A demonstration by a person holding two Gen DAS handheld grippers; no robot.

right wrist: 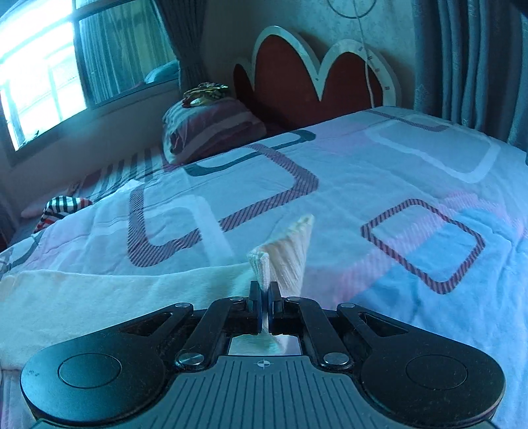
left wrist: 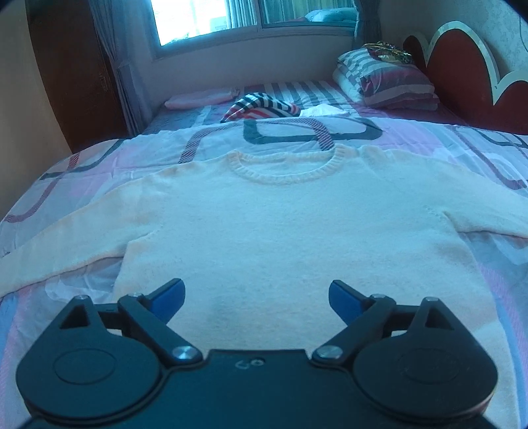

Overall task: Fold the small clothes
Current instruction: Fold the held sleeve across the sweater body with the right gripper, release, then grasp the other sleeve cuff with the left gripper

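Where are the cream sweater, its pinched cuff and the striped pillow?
cream sweater (left wrist: 280,237): left wrist view, chest.
cuff (right wrist: 287,257): right wrist view, ribbed end above the shut fingers.
striped pillow (left wrist: 392,82): left wrist view, top face.

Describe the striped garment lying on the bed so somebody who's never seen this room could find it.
Start at the window and come down to the bed's far side. Between the flat pink garment and the pillow stack lies the striped garment, crumpled. Unlike the plain cream sweater, it has bold dark, white and red stripes.
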